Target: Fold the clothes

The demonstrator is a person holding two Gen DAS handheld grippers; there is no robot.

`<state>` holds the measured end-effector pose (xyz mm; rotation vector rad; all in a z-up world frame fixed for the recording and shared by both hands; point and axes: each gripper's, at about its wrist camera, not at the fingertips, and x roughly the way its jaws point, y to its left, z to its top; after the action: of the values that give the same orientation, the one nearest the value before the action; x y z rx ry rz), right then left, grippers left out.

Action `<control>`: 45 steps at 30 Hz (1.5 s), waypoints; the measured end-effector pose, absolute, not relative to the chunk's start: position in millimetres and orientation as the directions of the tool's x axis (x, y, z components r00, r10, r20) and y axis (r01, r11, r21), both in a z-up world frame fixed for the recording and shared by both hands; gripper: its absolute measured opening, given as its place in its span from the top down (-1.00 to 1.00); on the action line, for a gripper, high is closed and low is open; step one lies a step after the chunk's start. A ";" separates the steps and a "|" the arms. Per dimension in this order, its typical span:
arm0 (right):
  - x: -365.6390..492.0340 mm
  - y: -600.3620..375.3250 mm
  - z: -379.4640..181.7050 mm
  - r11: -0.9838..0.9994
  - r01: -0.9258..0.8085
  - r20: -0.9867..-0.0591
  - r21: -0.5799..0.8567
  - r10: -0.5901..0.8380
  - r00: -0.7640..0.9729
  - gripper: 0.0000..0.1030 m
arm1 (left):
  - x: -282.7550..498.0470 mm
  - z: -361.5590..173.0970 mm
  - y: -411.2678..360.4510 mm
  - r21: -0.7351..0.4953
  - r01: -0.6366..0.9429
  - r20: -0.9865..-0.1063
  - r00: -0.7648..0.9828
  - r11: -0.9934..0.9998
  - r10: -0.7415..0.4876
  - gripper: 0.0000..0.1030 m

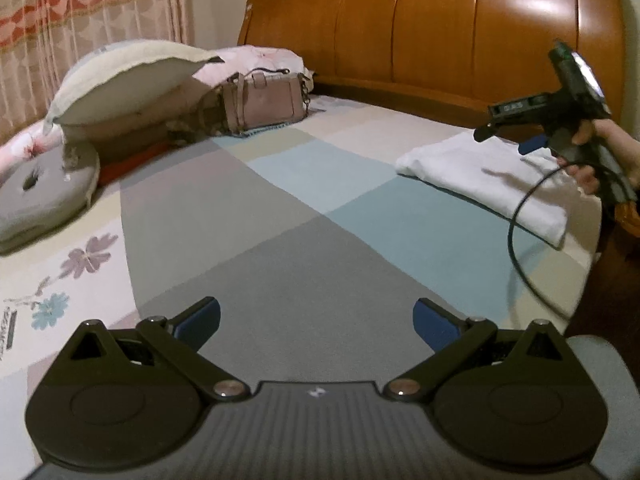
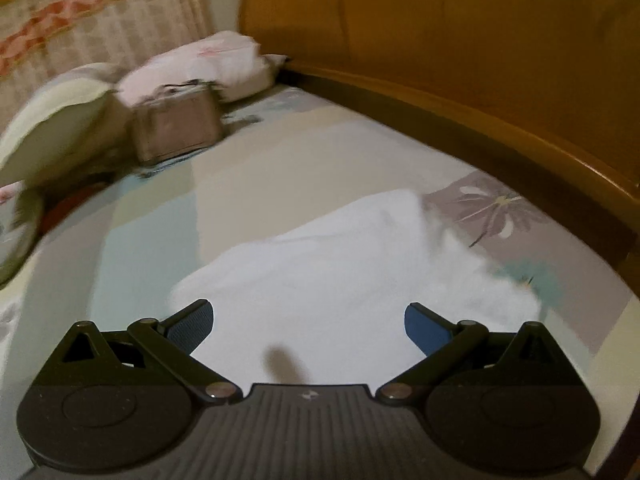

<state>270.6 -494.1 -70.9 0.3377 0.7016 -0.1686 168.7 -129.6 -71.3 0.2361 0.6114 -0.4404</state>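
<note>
Folded white garment (image 1: 480, 176) flat on bed, long axis along headboard (image 1: 440, 28); L gripper (image 1: 316, 320) & R gripper (image 2: 308, 324) spread, empty.

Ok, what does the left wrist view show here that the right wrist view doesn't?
Only the left wrist view shows the right gripper from outside, held in a hand above the folded white garment, with its black cable looping down. It also shows the grey round cushion.

Only the right wrist view shows the purple flower print beside the garment, and the garment lying right under the open fingers.

Both share the taupe handbag, the pillows, the wooden headboard and the curtain.
</note>
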 end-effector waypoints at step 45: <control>3.7 -291.2 -30.2 0.956 0.289 -0.643 0.056 -0.187 0.743 -1.00 | 66.2 -25.4 -125.2 -0.005 0.407 -0.589 0.737 0.913 -0.332 -0.99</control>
<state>3.7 -291.2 -30.2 0.1561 0.6856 -0.2617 66.2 -125.2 -25.4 0.1269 0.6211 -0.4073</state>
